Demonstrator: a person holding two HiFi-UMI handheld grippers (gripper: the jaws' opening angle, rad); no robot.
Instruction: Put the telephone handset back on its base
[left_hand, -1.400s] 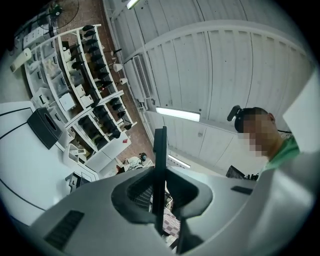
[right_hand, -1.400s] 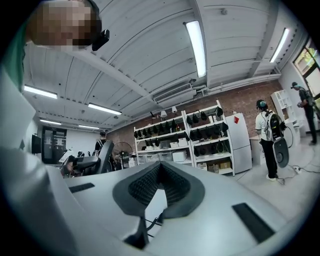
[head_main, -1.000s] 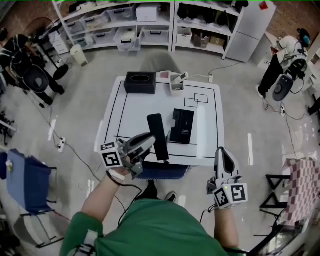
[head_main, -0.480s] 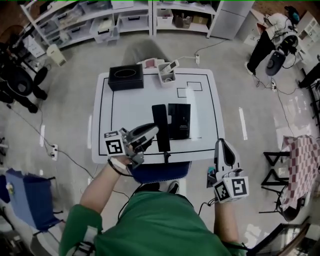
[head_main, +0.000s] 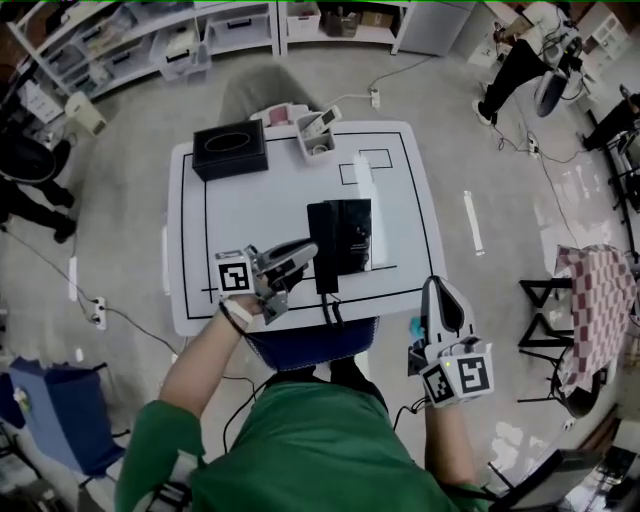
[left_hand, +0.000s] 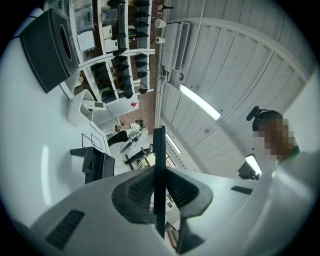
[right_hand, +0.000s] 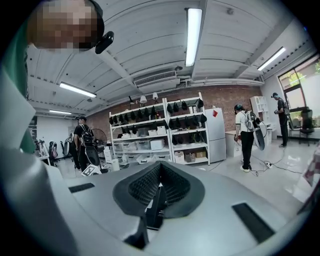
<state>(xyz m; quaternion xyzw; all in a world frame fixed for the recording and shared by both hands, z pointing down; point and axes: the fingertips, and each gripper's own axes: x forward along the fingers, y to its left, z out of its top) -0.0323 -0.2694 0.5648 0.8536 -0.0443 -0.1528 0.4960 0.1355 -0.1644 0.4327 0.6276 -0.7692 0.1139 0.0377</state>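
Note:
The black telephone handset (head_main: 325, 247) lies lengthwise over the left edge of its black base (head_main: 352, 233) near the front of the white table (head_main: 200, 240). My left gripper (head_main: 310, 252) reaches in from the left and is shut on the handset's side. In the left gripper view the handset (left_hand: 159, 145) shows as a thin black edge between the shut jaws of the left gripper (left_hand: 159, 172), with the base (left_hand: 95, 165) to the left. My right gripper (head_main: 437, 293) hangs off the table's front right corner, shut and empty; the right gripper (right_hand: 159, 175) points out into the room.
A black tissue box (head_main: 230, 150) and a white holder (head_main: 314, 132) stand at the table's far edge. A black cord (head_main: 331, 310) runs off the front edge above a blue chair seat (head_main: 300, 347). Shelves and people stand round the room.
The left gripper has carried the handset to the right, from a gap beside the base to over the base's left edge. The right gripper has stayed off the table.

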